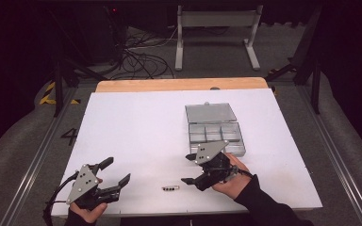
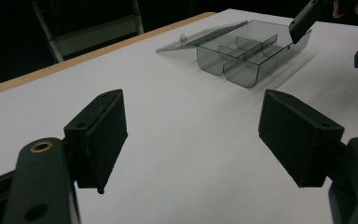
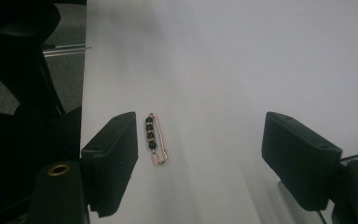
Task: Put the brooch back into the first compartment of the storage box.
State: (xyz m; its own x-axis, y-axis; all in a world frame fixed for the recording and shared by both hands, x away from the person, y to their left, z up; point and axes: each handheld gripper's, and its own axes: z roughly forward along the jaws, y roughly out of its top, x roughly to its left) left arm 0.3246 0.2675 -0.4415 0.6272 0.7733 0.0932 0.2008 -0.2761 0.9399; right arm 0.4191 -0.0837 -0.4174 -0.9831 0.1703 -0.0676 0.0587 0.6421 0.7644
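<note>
Right gripper [image 3: 200, 163] jaws apart, empty, beaded pin [image 3: 154, 138] between them near one jaw on bench [image 3: 242, 70]. Left gripper [image 2: 193, 135] wide open, empty.

My left gripper [image 1: 118, 172] and right gripper [image 1: 188, 168]: black jaws, grey three-cornered plates with dark holes, brass-ringed pivots, black cables. Black sleeve [image 1: 264, 205] at right.

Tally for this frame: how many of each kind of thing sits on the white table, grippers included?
Beaded safety pin: 1
Clear compartment box, lid open: 1
Grippers, left gripper and right gripper, both with jaws apart: 2
Total: 4
</note>
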